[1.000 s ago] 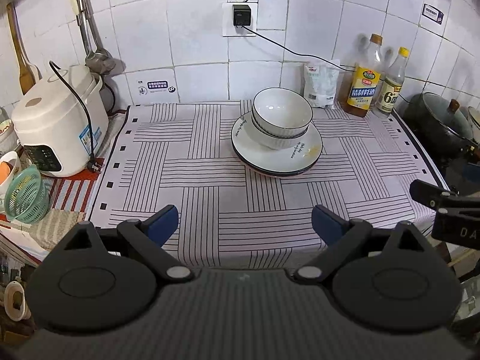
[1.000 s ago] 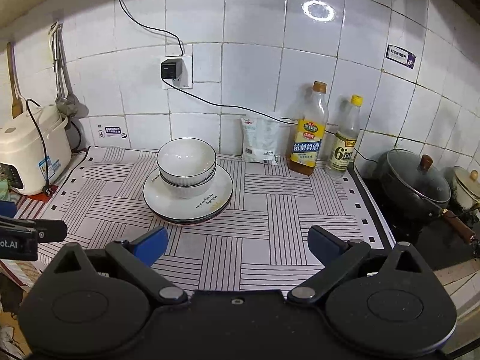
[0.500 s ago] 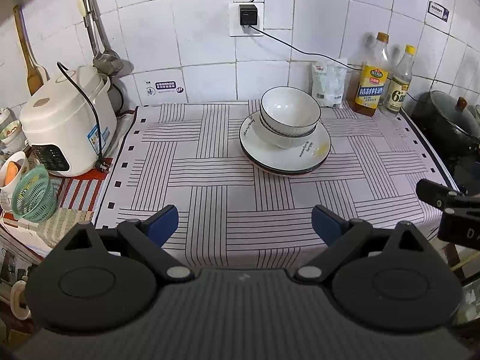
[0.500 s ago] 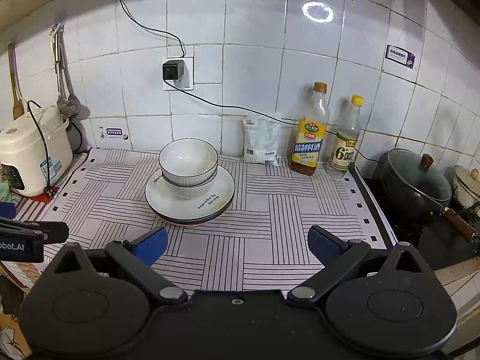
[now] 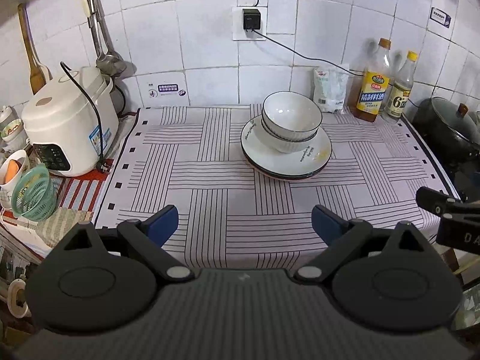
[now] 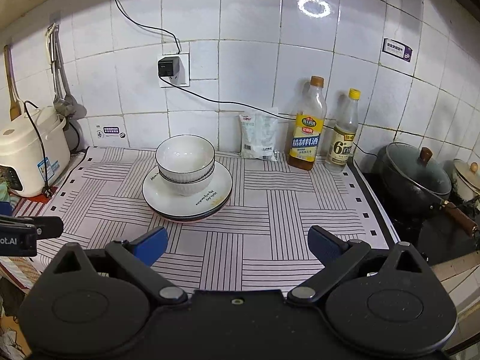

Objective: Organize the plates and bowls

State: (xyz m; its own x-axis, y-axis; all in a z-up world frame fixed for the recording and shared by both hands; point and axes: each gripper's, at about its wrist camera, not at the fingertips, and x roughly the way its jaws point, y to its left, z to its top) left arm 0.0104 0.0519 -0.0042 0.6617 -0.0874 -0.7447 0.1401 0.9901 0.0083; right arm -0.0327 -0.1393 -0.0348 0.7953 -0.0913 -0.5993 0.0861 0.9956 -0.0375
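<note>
Two white bowls (image 5: pixel 291 120) sit nested on a stack of white plates (image 5: pixel 315 157) on the striped mat, toward its back. The same bowls (image 6: pixel 185 162) and plates (image 6: pixel 219 192) show in the right wrist view. My left gripper (image 5: pixel 244 223) is open and empty, held back over the mat's front edge, well short of the stack. My right gripper (image 6: pixel 238 241) is open and empty too, also near the front edge, with the stack ahead and to its left. Each gripper shows at the edge of the other's view.
A white rice cooker (image 5: pixel 66 126) and a green basket (image 5: pixel 34 193) stand at the left. Two bottles (image 6: pixel 307 126) and a white packet (image 6: pixel 258 139) stand by the back wall. A dark lidded pot (image 6: pixel 417 177) sits on the stove at the right.
Both grippers have drawn back and up a little from the stack, so it looks farther away. The bowls and plates have not moved. Both stay open.
</note>
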